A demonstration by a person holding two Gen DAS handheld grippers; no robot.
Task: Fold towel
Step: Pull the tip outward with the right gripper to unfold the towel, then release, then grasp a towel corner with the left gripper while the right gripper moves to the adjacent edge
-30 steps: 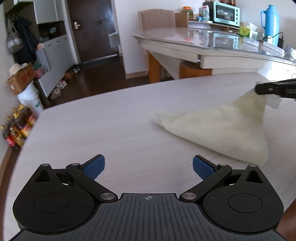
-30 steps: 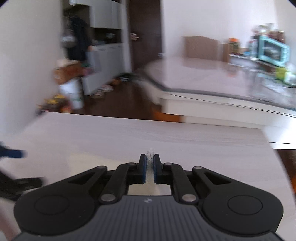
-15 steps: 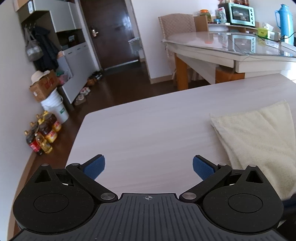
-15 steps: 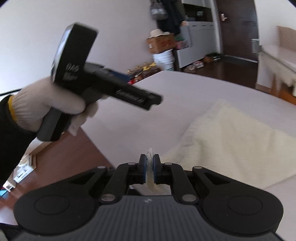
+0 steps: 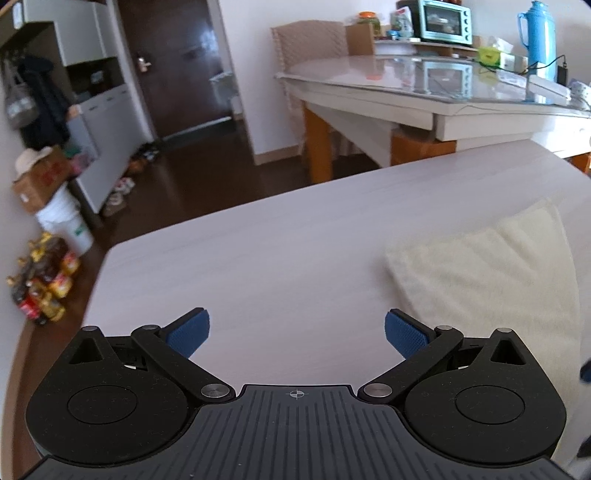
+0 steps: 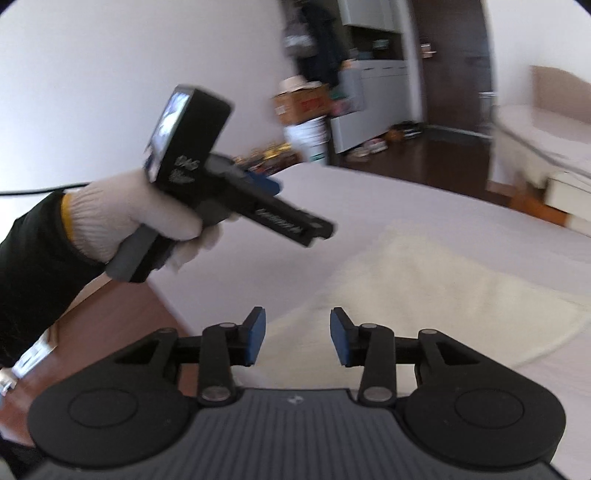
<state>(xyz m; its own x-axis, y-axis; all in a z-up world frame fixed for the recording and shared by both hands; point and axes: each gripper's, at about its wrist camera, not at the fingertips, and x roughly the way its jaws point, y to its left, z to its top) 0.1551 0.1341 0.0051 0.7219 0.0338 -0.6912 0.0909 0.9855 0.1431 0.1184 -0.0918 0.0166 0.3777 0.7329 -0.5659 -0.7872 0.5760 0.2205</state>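
Observation:
A cream towel point(image 5: 487, 273) lies folded flat on the pale table point(image 5: 280, 254), at the right of the left wrist view. My left gripper point(image 5: 297, 330) hovers open over bare table to the towel's left, nothing between its blue pads. In the right wrist view the towel point(image 6: 424, 291) spreads ahead and to the right. My right gripper point(image 6: 297, 334) sits over the towel's near corner, its jaws opening, the pads apart and no longer pressing the cloth. The left gripper point(image 6: 295, 225) shows there too, held by a gloved hand point(image 6: 147, 218) above the table's edge.
A second table point(image 5: 424, 96) with a glass top stands behind, bearing a toaster oven point(image 5: 443, 16) and a blue flask point(image 5: 537, 37). A chair point(image 5: 310, 44) stands at it. Bottles point(image 5: 40, 288), a bucket and a box sit on the dark floor at left.
My right gripper carried the towel corner across and down, then spread its jaws and let the cloth go. The towel went from a lifted tent shape to lying flat. The left gripper shifted sideways.

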